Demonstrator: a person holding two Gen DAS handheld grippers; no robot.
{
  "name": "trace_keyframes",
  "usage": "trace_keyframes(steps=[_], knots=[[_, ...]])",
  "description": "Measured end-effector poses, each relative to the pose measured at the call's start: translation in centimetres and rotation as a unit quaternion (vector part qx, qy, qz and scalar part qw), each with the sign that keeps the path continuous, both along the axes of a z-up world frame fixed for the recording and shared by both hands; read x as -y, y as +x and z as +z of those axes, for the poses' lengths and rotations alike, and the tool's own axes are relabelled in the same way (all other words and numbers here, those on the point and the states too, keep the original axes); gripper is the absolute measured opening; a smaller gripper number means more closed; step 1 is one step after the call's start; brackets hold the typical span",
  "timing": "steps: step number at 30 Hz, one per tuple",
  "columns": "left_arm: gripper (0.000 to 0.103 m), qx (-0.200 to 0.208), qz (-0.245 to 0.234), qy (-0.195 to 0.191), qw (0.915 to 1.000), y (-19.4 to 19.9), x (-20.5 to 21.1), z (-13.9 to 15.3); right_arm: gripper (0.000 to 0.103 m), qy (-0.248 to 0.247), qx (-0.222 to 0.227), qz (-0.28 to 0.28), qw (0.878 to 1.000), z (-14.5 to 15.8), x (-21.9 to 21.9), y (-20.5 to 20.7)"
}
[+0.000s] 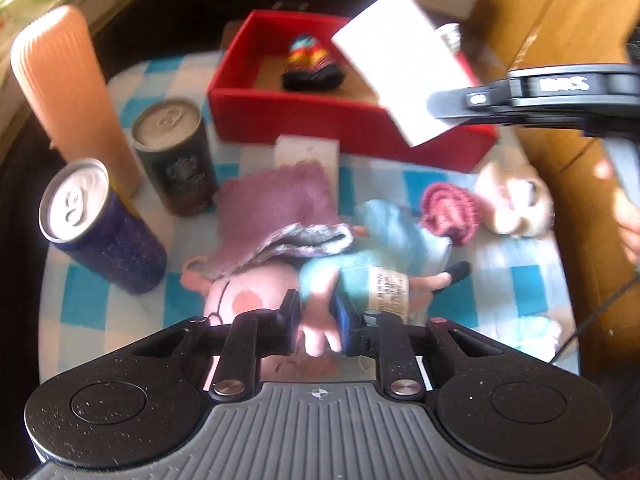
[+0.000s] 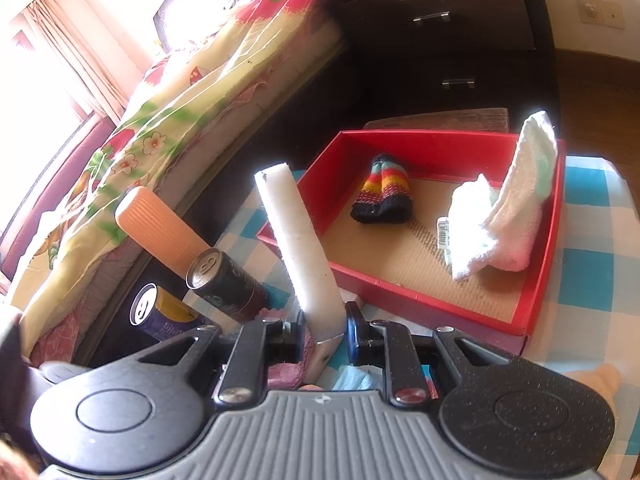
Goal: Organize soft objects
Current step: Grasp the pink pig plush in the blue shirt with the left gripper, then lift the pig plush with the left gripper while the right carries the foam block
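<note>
In the left wrist view my left gripper is shut on a pink limb of a plush pig in blue clothes, which lies on the checked cloth. A purple knitted cloth drapes over the pig. My right gripper is shut on the lower end of a white foam slab, held upright and tilted. That slab hangs over the red box, with the right gripper at its edge. Inside the red box lie a striped knit piece and folded white towels.
Two cans and an orange ribbed cylinder stand at the left. A pink knit ball and a pale plush head lie right of the pig. A bed and dark drawers stand behind.
</note>
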State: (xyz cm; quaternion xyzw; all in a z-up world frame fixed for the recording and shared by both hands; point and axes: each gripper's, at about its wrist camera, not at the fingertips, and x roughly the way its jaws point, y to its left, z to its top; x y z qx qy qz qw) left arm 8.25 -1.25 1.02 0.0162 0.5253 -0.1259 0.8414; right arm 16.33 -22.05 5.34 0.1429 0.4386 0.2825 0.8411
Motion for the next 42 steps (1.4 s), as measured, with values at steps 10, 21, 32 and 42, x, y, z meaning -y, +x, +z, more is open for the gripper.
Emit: trace_keyframes(steps=[10,21,32,42], knots=[[0.083,0.038,-0.286,0.220,0.9319,-2.3,4.3,-3.3,0.000,0.011,-0.005,-0.001,1.000,0.2,0.2,0.0],[0.097,-0.006,-0.249,0.053,0.9669,-1.3,1.6,-3.0,0.002,0.011,-0.019,-0.005,1.000,-0.6,-0.2,1.1],[0.090,-0.010,-0.275,0.199,0.9405,2.7,5.9,-7.6,0.002,0.005,-0.023,0.003,1.000,-1.1,-1.1,1.0],[0.086,-0.044,-0.150,-0.018,0.9875,-1.9,0.7,-1.8,0.002,-0.011,-0.010,0.000,1.000,-0.2,-0.7,0.4]])
